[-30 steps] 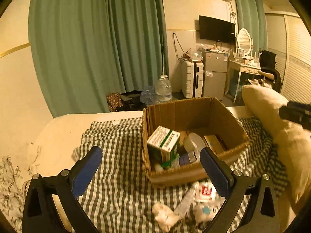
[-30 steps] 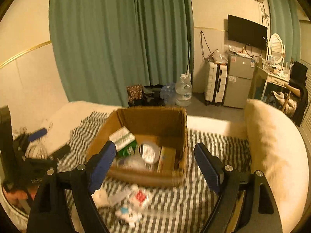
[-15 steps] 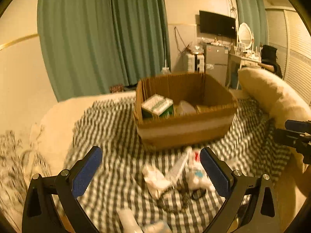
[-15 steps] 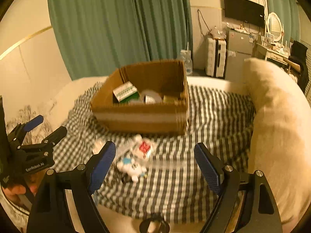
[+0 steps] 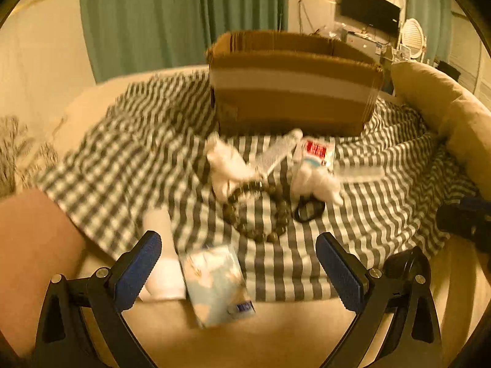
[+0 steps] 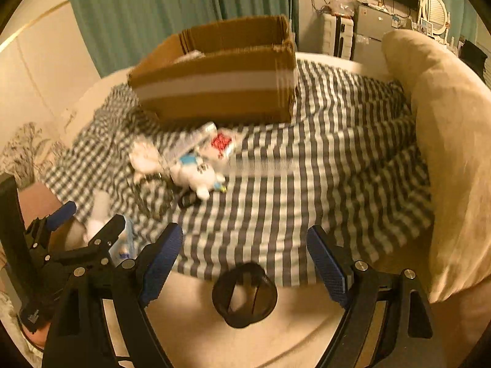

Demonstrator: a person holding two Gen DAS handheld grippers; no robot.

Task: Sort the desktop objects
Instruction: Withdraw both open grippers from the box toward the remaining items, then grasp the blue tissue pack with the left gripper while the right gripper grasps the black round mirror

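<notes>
A brown cardboard box (image 5: 291, 92) (image 6: 221, 82) stands on a grey checked cloth (image 5: 138, 153) (image 6: 322, 168). In front of it lie loose items: two white plush toys (image 5: 227, 165) (image 6: 196, 174), a bead bracelet (image 5: 257, 211), a black hair tie (image 5: 308, 210), a red-and-white packet (image 5: 317, 150) (image 6: 222, 142) and a clear comb (image 5: 359, 173) (image 6: 260, 164). A tissue pack (image 5: 214, 282) and a white tube (image 5: 159, 245) lie near the cloth's front edge. My left gripper (image 5: 239, 271) (image 6: 61, 230) hangs open above the tissue pack. My right gripper (image 6: 245, 262) is open over a black ring-shaped object (image 6: 245, 294).
A large beige pillow (image 5: 445, 116) (image 6: 445, 138) borders the cloth on the right. Part of a person's limb (image 5: 30, 245) shows at the left. Green curtains (image 5: 184, 15), a suitcase (image 6: 334, 36) and a television (image 5: 368, 9) stand behind the bed.
Both grippers have come down and closer to the bed. The box's inside has dropped out of the left view, and the loose items in front of it now look larger. Both jaws stay equally wide.
</notes>
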